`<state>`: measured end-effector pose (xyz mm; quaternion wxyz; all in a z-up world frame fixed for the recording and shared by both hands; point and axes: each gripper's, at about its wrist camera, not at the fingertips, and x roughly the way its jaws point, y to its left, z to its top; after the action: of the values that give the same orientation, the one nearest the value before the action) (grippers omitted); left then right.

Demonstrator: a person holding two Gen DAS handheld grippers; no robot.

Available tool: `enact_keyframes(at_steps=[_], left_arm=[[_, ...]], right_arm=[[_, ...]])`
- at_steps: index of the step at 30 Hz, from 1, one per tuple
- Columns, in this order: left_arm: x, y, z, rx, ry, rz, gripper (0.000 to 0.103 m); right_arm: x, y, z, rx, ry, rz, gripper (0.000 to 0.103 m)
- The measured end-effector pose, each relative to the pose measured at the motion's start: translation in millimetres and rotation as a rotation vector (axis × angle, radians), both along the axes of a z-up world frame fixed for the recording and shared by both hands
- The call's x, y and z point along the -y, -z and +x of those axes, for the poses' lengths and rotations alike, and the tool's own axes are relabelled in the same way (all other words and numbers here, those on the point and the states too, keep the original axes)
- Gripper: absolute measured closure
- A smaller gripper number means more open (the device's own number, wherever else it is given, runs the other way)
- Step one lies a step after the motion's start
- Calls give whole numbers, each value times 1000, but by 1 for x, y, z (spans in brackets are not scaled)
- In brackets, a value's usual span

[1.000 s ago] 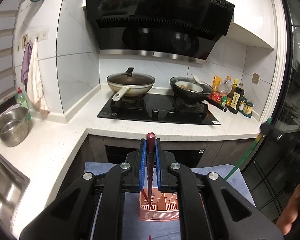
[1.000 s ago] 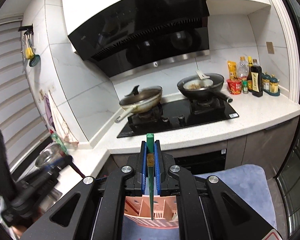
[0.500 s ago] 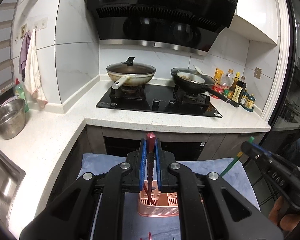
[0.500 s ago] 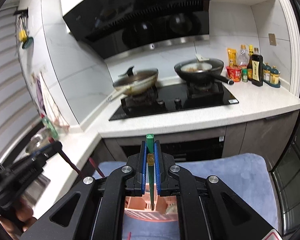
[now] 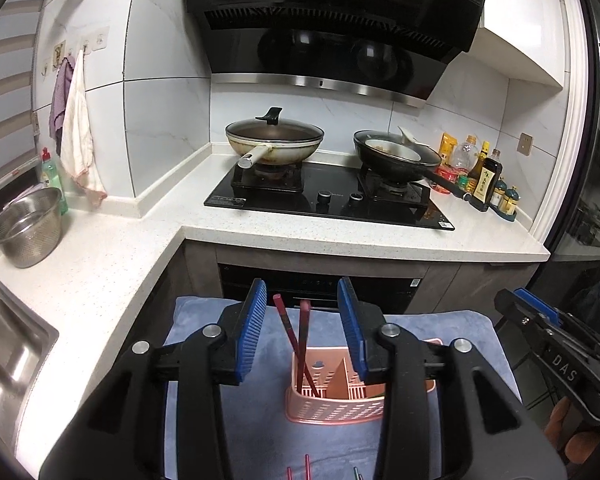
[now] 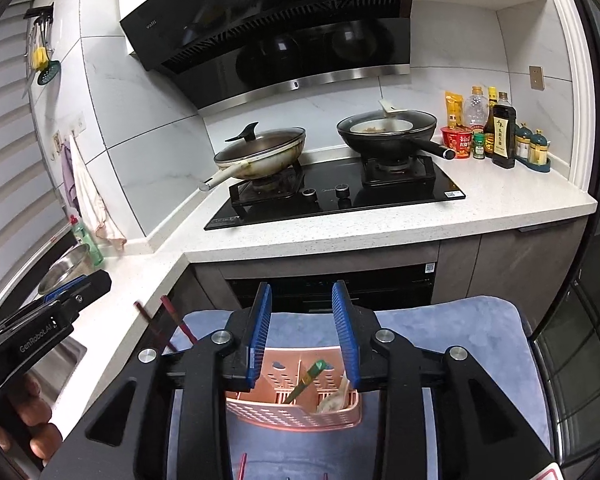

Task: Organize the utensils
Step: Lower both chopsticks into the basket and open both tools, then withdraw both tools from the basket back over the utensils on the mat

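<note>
Now hanging wide open over basket, both grippers; sticks dropped in; probably picking more next.

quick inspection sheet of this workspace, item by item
surface: blue mat, pink utensil caddy standing on it
job's things: two red chopsticks leaning crossed in the caddy's left compartment; green chopstick tilted in a compartment further right; more utensil tips at the mat's near edge
clutter: nothing seen on the mat
grippers: left gripper open, empty; right gripper open, empty
cables: nothing seen
surroundings: lidded wok, black pan, condiment bottles, steel colander
</note>
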<state>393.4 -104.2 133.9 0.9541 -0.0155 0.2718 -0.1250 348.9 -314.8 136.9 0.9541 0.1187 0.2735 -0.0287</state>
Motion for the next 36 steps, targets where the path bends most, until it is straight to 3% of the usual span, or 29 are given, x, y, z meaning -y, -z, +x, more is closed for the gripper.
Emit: enact_keyframes(at_steps=[22,36], left_arm=[[-27,9,-94,9,-5,55,68],[-45,56,-160,-56,-2,96,68]], right_arm=[[-34,14,-110,-25,-55,-68,72],[-59,62,-188,-97,-55,-149,71]])
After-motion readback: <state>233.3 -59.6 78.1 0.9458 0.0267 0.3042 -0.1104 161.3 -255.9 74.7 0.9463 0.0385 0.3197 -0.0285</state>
